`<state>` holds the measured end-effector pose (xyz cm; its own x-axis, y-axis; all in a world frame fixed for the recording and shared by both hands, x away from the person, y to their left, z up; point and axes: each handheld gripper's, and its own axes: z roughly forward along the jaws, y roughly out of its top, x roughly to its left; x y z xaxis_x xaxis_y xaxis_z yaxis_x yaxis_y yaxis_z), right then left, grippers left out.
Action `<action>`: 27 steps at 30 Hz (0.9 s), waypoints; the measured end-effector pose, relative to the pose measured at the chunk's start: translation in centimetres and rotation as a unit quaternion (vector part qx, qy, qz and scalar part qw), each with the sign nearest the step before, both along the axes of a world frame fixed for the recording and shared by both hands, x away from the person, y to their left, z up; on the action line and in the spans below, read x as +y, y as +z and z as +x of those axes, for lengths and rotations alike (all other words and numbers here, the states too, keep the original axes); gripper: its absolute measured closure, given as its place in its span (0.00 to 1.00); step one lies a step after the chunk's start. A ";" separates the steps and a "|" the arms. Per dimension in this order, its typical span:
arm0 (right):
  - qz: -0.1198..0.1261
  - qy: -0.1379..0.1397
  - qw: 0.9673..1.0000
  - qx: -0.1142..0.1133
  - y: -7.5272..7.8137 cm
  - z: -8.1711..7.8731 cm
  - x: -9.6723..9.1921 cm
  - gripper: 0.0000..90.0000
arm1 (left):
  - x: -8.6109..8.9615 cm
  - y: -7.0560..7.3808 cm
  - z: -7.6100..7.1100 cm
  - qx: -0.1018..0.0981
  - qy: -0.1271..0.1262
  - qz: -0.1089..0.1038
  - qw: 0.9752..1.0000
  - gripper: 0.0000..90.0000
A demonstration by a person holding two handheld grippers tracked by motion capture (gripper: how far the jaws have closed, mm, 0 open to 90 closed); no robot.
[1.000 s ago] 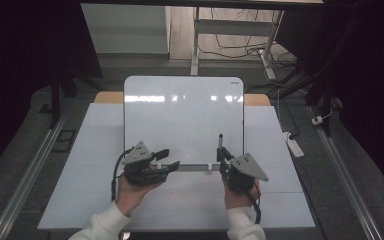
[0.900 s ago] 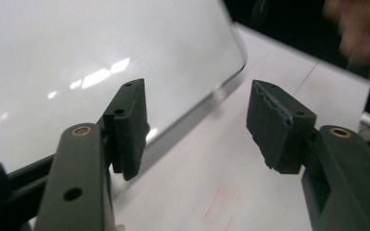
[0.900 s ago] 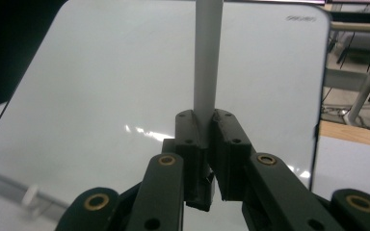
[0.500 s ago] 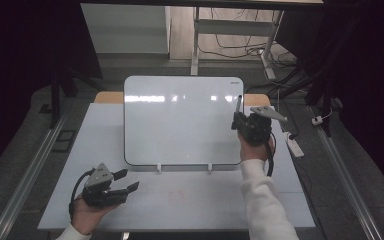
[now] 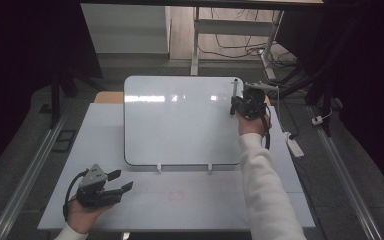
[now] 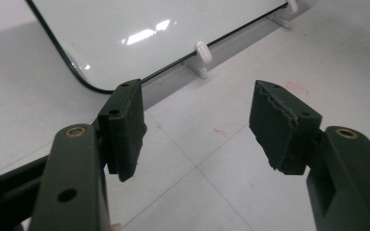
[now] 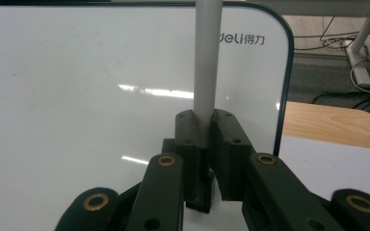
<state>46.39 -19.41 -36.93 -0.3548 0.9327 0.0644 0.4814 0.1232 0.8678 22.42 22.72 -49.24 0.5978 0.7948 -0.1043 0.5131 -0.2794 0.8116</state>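
- Left gripper (image 5: 111,186), near edge of the white tabletop (image 5: 190,200): jaws wide apart and just been opening, nothing between them. Parked low at the front left, likely to keep out of the other hand's way.
- Left gripper view: black ribbed pads (image 6: 125,127) frame bare tabletop; the board's rounded black-rimmed corner lies just beyond.
- Glossy white rectangular whiteboard with a thin black rim (image 5: 180,120): lies flat mid-tabletop, two small white clips (image 5: 158,169) at its near edge. Surface looks blank, so writing seems not yet started.
- Right gripper (image 5: 236,104), far right, over the board's top right corner: jaws clamped tight on a slim grey-white marker pen (image 7: 206,62).
- Pen sits upright between the pads, barrel poking past the jaws toward the board; presumably held this way so the tip can meet the surface. Tip itself can't be seen.
- Far: wooden tabletop strip (image 7: 332,122) behind the board.
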 end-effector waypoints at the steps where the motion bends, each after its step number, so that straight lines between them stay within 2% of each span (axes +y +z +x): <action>1: -0.001 -0.002 1.000 0.004 0.0 0.4 0.1 0.89 | 0.0 0.0 0.0 0.001 0.001 0.000 1.000 0.42; 7: 0.000 -0.009 1.000 0.017 -0.5 2.0 0.5 0.89 | 0.0 -0.2 0.1 0.007 -0.001 0.006 1.000 0.41; 16: -0.020 -0.006 1.000 0.002 -0.4 2.1 0.8 0.88 | 0.1 -0.4 0.1 0.007 0.000 0.007 1.000 0.40; 22: -0.023 0.011 0.999 -0.026 0.3 1.0 0.3 0.77 | 0.4 -0.4 0.0 0.006 0.004 0.005 1.000 0.40; 27: -0.020 0.059 0.997 -0.036 0.3 -1.2 -0.6 0.68 | 0.8 -0.5 0.0 0.003 0.009 0.001 1.000 0.40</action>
<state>45.17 -20.00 -36.59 -0.4649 0.8853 -0.0018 0.3978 0.2107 0.8929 22.42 23.54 -49.71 0.5828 0.8056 -0.1068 0.5228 -0.2711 0.8082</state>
